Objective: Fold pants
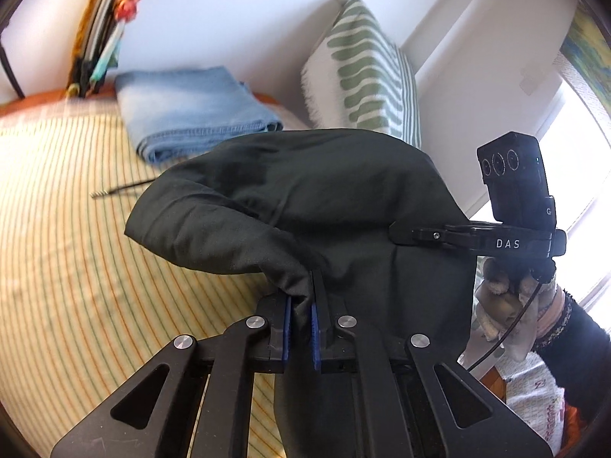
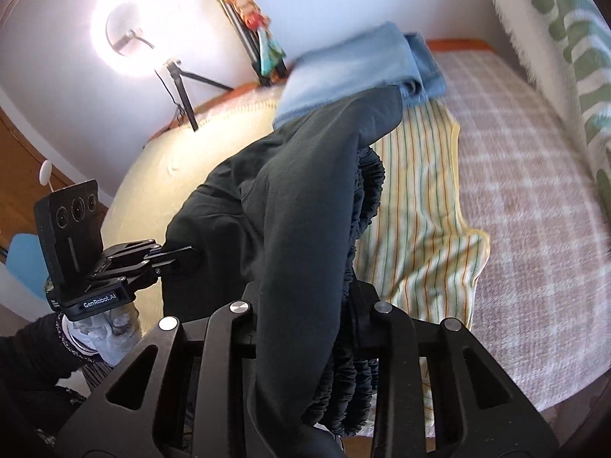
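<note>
The dark green-black pants (image 1: 305,198) hang in the air between both grippers above the striped bed cover. My left gripper (image 1: 301,305) is shut on a bunched fold of the pants between its blue pads. My right gripper (image 2: 305,305) is shut on the pants (image 2: 305,210) near the gathered elastic waistband (image 2: 366,206), which drapes over its fingers and hides the tips. In the left wrist view the right gripper (image 1: 401,234) pinches the cloth at its right side. In the right wrist view the left gripper (image 2: 183,257) holds the cloth at the left.
Folded light blue jeans (image 1: 191,110) lie at the far end of the yellow striped cover (image 1: 76,248). A green-patterned pillow (image 1: 366,72) leans on the wall. A ring light on a tripod (image 2: 130,34) stands behind the bed. A pinkish checked blanket (image 2: 534,210) lies at right.
</note>
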Available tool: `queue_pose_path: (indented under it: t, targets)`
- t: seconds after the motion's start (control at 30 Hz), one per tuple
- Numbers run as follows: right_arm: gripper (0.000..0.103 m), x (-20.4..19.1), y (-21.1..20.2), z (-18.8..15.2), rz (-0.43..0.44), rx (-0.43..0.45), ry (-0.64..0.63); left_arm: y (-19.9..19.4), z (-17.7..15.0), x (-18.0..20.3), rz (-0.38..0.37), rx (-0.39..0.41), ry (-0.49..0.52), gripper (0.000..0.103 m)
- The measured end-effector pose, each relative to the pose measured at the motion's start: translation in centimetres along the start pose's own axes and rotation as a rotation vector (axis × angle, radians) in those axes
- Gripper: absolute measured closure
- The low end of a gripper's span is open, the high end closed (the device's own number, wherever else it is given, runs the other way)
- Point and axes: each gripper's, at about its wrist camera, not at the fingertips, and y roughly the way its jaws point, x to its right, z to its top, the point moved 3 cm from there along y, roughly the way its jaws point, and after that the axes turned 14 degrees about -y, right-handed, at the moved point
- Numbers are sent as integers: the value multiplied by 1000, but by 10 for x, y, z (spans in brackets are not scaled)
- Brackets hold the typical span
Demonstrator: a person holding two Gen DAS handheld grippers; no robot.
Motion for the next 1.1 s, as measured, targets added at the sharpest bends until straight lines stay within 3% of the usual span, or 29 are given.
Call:
queue_pose_path:
  t: [0.43, 0.8, 1.1]
  targets:
    - [74, 1, -27, 76, -52, 139, -57, -15, 75, 20, -10, 101, 100, 97]
    - [74, 39, 8, 180, -71, 212, -80, 0, 170, 10, 33, 181, 159, 97]
    - [74, 77, 56, 236, -81, 217, -84, 37, 230, -20, 79, 188, 184, 97]
